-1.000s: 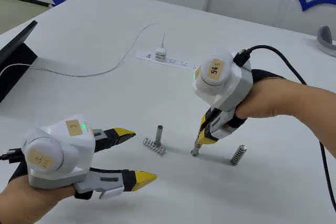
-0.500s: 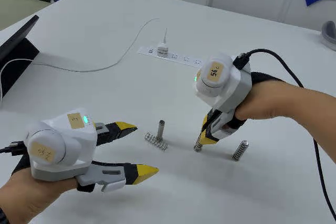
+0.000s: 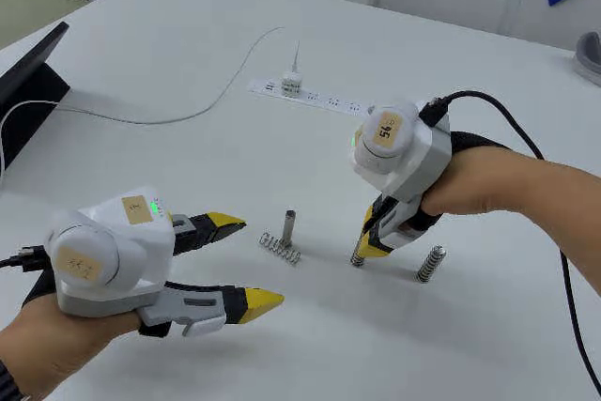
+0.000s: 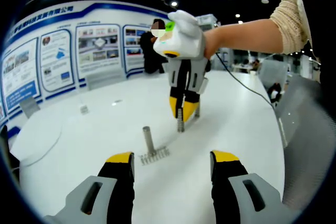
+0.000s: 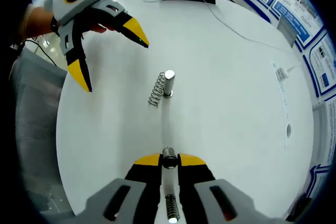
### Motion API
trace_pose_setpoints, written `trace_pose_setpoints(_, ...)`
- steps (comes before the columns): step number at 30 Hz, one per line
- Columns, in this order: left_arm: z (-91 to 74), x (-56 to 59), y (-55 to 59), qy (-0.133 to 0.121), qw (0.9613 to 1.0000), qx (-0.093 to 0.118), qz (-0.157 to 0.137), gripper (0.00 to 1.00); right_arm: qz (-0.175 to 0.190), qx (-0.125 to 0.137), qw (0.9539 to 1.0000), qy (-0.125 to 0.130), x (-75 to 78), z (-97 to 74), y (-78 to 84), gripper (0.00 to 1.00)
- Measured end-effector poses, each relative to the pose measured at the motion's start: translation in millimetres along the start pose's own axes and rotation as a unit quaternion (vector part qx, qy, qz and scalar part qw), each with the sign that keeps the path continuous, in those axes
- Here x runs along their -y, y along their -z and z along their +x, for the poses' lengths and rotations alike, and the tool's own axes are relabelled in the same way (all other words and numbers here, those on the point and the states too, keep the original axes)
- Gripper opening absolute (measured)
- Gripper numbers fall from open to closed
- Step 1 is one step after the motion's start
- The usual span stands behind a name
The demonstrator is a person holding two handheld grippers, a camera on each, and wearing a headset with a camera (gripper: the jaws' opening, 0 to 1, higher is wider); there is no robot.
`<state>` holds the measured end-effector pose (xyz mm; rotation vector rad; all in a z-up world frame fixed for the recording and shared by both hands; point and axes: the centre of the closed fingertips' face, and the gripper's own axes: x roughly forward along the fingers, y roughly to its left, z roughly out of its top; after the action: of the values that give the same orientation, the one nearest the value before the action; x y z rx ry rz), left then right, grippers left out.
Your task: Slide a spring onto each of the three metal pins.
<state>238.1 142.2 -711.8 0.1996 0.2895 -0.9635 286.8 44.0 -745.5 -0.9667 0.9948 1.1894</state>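
Three metal pins stand upright on the white table. The left pin (image 3: 288,226) (image 4: 149,139) (image 5: 169,78) is bare, and a loose spring (image 3: 279,248) (image 4: 155,155) (image 5: 156,90) lies at its foot. My right gripper (image 3: 369,243) (image 5: 169,161) points down at the middle pin (image 3: 358,256) (image 4: 180,125), shut on a spring (image 5: 168,157) that sits over it. The right pin (image 3: 430,264) wears a spring. My left gripper (image 3: 246,262) (image 4: 172,159) hovers open, holding nothing, a short way left of the bare pin, and it shows in the right gripper view as the left gripper (image 5: 113,59).
A white power strip (image 3: 319,98) with a plugged-in adapter (image 3: 293,84) and a thin cable (image 3: 216,100) lies farther back. A dark screen (image 3: 28,72) stands at the table's left edge. A grey curved object (image 3: 590,55) lies at the far right.
The head camera has shifted a little. My right gripper stays on the middle pin with the spring, and my left gripper stays open in about the same place.
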Motion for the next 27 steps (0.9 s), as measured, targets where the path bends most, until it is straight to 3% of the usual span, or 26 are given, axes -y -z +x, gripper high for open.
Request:
trace_pose_setpoints(7, 0.3, -0.8, -1.4, 0.0, 1.0, 0.002, 0.001, 0.59, -0.002, 0.008, 0.9999, 0.01, 0.7, -8.8, -4.9, 0.17)
trace_pose_setpoints(11, 0.5, -0.9, -0.8, 0.0, 1.0, 0.002, 0.002, 0.59, -0.006, 0.03, 0.9994, 0.018, -2.0, -22.3, -21.4, 0.18)
trace_pose_setpoints(14, 1.2, -0.5, -1.4, 0.0, 1.0, 0.002, 0.001, 0.59, -0.002, 0.064, 0.9979, 0.009, -9.9, -25.5, -40.9, 0.18)
trace_pose_setpoints(18, 1.5, -0.1, -3.0, -0.001, 1.0, 0.004, 0.002, 0.59, 0.012, 0.088, 0.996, -0.005, -19.1, -16.9, -57.9, 0.17)
trace_pose_setpoints(27, -1.5, -2.5, -2.1, -0.006, 1.0, 0.005, -0.001, 0.58, 0.053, 0.103, 0.9933, 0.006, -21.3, 12.9, -68.0, 0.17)
